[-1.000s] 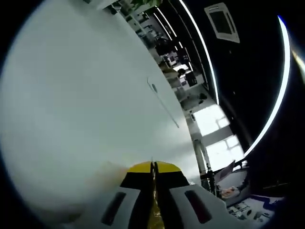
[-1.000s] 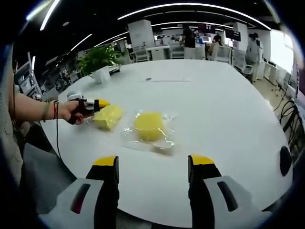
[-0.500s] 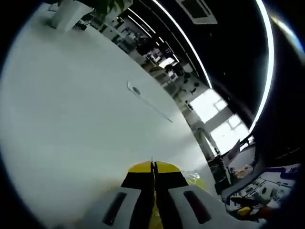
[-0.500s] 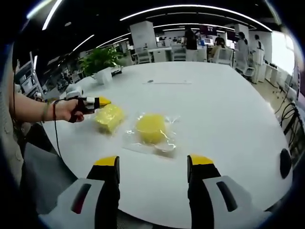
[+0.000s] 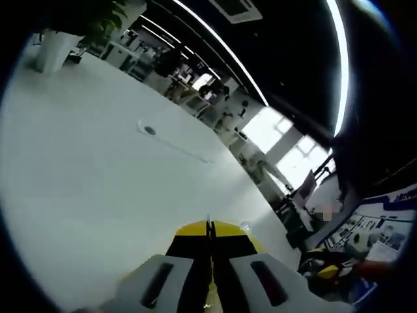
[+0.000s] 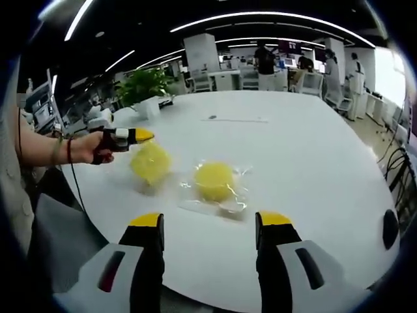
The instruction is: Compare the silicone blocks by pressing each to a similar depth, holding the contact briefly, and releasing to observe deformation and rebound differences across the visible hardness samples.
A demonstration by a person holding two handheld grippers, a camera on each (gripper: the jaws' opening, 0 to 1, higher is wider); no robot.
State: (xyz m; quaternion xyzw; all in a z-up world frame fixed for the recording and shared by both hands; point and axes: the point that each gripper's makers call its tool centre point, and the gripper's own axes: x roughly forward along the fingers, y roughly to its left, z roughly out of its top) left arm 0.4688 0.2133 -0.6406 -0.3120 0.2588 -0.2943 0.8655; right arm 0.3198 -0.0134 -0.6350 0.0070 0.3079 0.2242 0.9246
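Two yellow silicone blocks lie on the white table (image 6: 313,150). The left block (image 6: 150,163) sits bare. The right block (image 6: 215,181) rests on a clear plastic wrap. In the right gripper view a person's hand holds my left gripper (image 6: 138,135) just above and to the left of the left block; whether it touches the block is unclear. Seen from its own camera, my left gripper (image 5: 210,228) has its yellow-tipped jaws pressed together over the table (image 5: 98,182). My right gripper (image 6: 210,222) is open near the table's front edge, short of both blocks, with nothing between its jaws.
A potted plant (image 6: 146,85) stands at the table's far left, also seen as a white pot (image 5: 52,49). A small dark thing and a thin line (image 5: 150,130) lie mid-table. Office desks and people are beyond the table. A grey chair (image 6: 58,235) is at lower left.
The left gripper has risen a little off the left block's edge, and its view has swung up toward the room. The right gripper stays open and barely moves.
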